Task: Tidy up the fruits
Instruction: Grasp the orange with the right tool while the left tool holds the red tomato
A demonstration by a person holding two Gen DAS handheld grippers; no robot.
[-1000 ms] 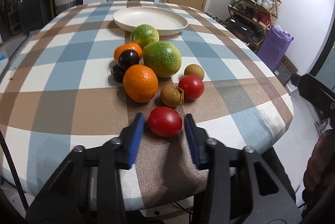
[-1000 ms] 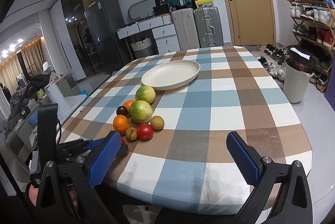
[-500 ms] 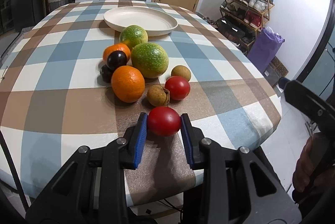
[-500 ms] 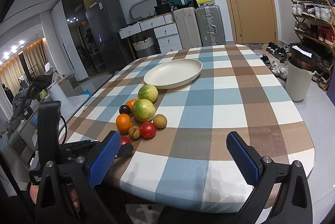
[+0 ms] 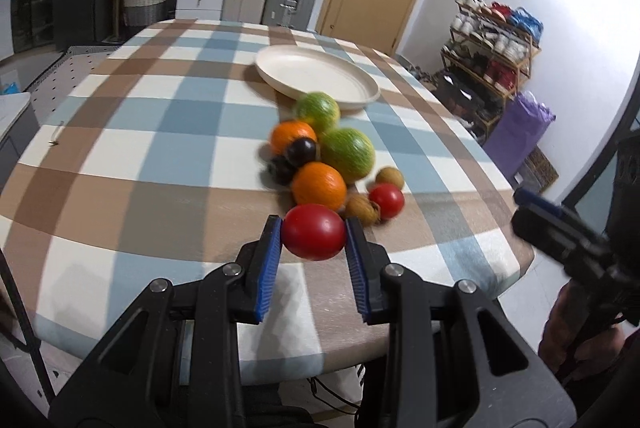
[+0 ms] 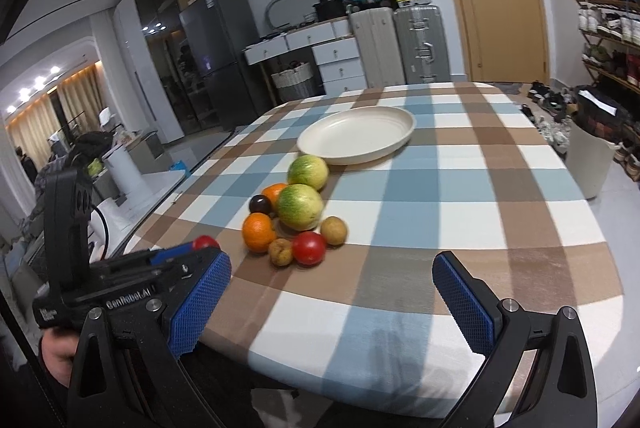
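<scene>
My left gripper (image 5: 314, 242) is shut on a red tomato (image 5: 314, 237) and holds it lifted above the checked tablecloth, near the table's front edge. Beyond it lies a cluster of fruit: an orange (image 5: 319, 186), a second orange (image 5: 292, 136), two green citrus (image 5: 347, 154) (image 5: 317, 108), two dark plums (image 5: 302, 150), a second tomato (image 5: 386, 200) and two small brown fruits (image 5: 362, 210). A cream plate (image 5: 316, 74) sits empty behind them. My right gripper (image 6: 332, 302) is open and empty over the near table edge; the held tomato (image 6: 205, 242) shows at its left.
The table (image 6: 460, 188) has a rounded edge with a drop to the floor on the right. A shoe rack (image 5: 494, 40) and purple bag (image 5: 520, 132) stand to the right. Suitcases (image 6: 400, 46), drawers and a fridge stand behind.
My left gripper closed fully on the red tomato and lifted it off the cloth, swinging the view left. My right gripper stayed open and moved slightly closer to the fruit.
</scene>
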